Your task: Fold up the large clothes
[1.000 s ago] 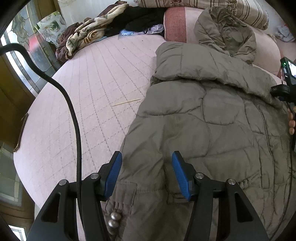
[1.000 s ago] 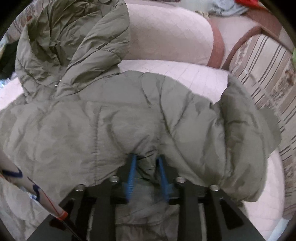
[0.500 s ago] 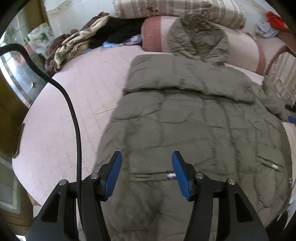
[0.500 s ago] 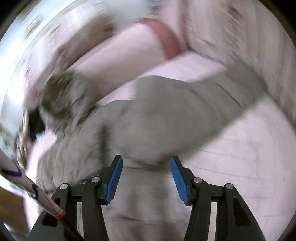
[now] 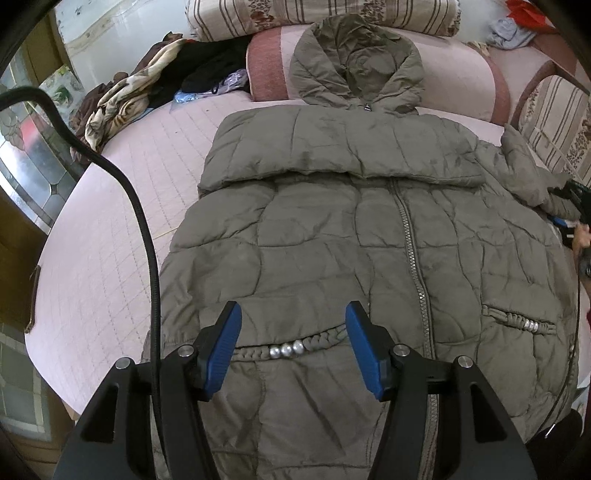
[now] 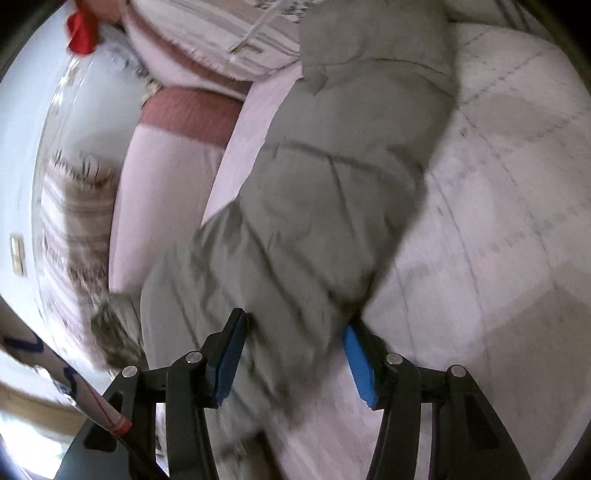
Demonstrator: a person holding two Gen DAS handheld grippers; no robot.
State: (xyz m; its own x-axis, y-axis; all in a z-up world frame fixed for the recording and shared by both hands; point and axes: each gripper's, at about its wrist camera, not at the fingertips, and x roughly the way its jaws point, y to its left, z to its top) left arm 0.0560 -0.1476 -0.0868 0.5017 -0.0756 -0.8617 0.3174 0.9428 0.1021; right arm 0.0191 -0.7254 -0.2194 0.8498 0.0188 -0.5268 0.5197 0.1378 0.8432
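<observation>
An olive-grey padded jacket point(image 5: 369, 229) lies front up on the pink quilted bed point(image 5: 122, 199), zipper down the middle, hood point(image 5: 354, 62) resting on the bolster. One sleeve is folded across the chest as a band point(image 5: 332, 147). My left gripper point(image 5: 293, 349) is open and hovers over the lower left front, above a pocket with silver beads point(image 5: 286, 350). My right gripper point(image 6: 291, 354) is open, its jaws standing either side of the other sleeve point(image 6: 321, 206), which stretches away across the bed. That view is blurred.
A pink bolster point(image 5: 458, 81) and striped pillows point(image 5: 332, 14) line the far side. A heap of other clothes point(image 5: 147, 88) lies at the far left. A black cable point(image 5: 144, 221) hangs by the left gripper. The bed edge curves at left.
The right gripper, shut on jacket fabric a second ago, has opened and swung over to the loose sleeve. The left gripper pulled back, staying open, so the whole jacket front shows.
</observation>
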